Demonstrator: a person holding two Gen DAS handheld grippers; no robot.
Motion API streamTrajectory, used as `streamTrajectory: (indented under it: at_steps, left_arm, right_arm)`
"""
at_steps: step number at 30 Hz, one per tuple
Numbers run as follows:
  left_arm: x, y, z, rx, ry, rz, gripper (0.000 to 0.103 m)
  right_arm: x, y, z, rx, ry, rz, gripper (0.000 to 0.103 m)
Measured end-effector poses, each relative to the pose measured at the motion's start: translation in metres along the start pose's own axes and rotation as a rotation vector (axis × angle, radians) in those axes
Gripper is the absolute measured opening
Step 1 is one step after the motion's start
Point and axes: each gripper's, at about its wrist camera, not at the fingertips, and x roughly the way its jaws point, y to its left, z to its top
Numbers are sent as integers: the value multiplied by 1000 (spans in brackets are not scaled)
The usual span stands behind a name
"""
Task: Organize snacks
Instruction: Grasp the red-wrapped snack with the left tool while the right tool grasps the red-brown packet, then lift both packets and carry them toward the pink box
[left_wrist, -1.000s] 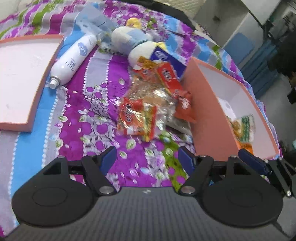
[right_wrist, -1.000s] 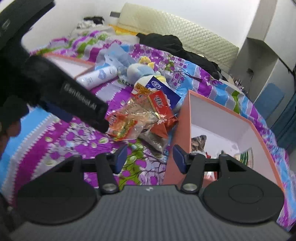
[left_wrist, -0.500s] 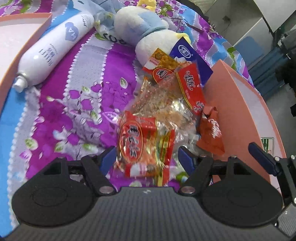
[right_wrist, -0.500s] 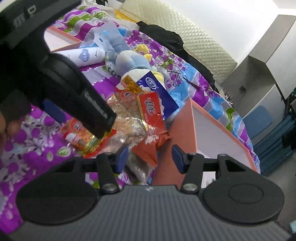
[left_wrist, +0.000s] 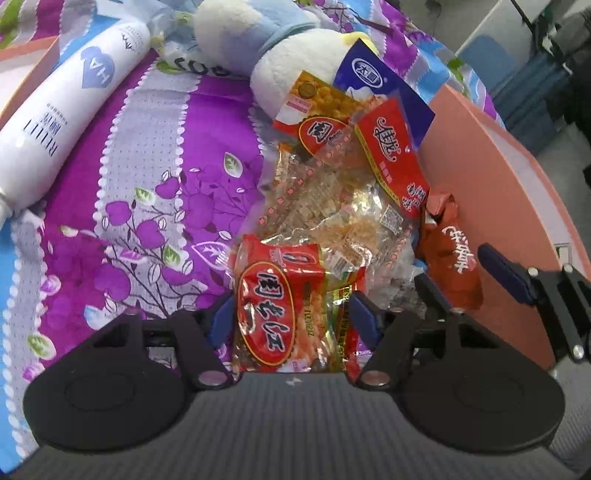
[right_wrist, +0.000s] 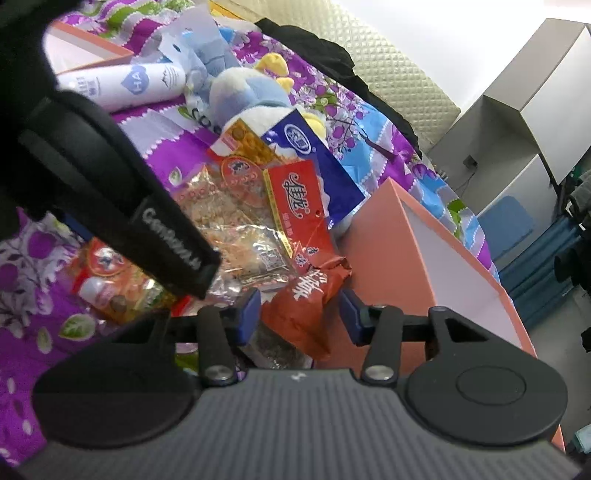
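Both open grippers, left gripper (left_wrist: 291, 321) and right gripper (right_wrist: 301, 314), advanced, straddling snack packets (left_wrist: 332, 206) beside box (right_wrist: 424, 266).

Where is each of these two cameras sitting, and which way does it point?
Left wrist: sits on the left tool, looking along its open fingers at a red snack packet between them.
Right wrist: sits on the right tool, facing an orange-brown packet; the left tool crosses it.
Both show the snack pile, plush toy and orange box.
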Motion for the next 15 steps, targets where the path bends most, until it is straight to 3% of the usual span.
streamTrajectory:
  at_steps: [5, 10, 15]
  left_arm:
    - [-1, 3, 1, 13, -1, 21, 51]
    - [-5, 0, -3, 31, -9, 23, 50]
    - [-14, -4, -9, 30, -14, 27, 49]
  right_arm:
    - [10, 2, 1, -2, 8, 19, 44]
    - [10, -4, 4, 18, 20, 40, 34]
    - [-6, -8, 4, 34, 13, 65, 33]
